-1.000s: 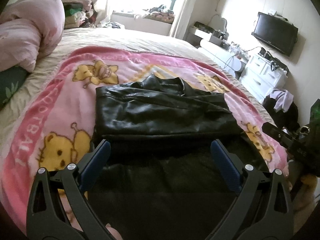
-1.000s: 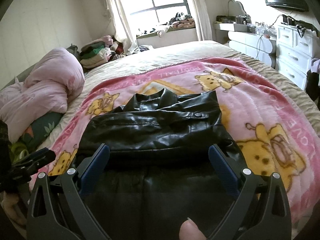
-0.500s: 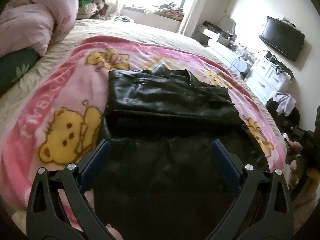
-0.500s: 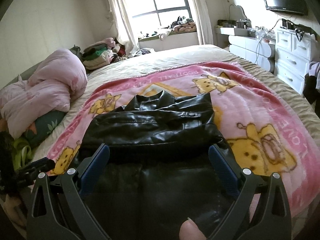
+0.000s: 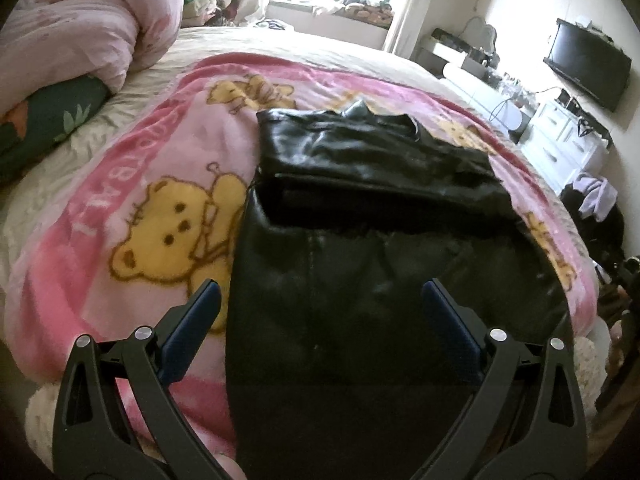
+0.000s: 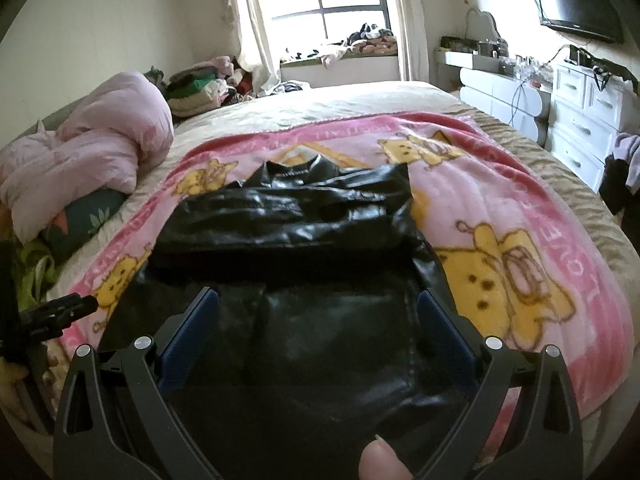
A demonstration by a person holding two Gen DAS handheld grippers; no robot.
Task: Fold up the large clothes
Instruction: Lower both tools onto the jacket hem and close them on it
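Note:
A black leather jacket [image 5: 376,208] lies on a pink bear-print blanket [image 5: 160,184] on the bed. Its sleeves are folded across the upper part, and its lower part hangs toward the near bed edge. It also shows in the right wrist view [image 6: 304,240]. My left gripper [image 5: 320,308] is open and empty, above the jacket's lower left part. My right gripper [image 6: 318,312] is open and empty, above the jacket's lower middle. The left gripper's body shows at the left edge of the right wrist view [image 6: 52,316].
A pink duvet [image 6: 92,160] and a green pillow [image 5: 48,120] lie at the bed's left. White drawers [image 6: 584,120] and a wall TV [image 6: 576,0] stand on the right. Clothes are piled by the window [image 6: 200,88].
Both grippers have pulled back toward the near bed edge and tilted down, so more of the jacket's lower part shows. The left one has also shifted left. Both stayed open.

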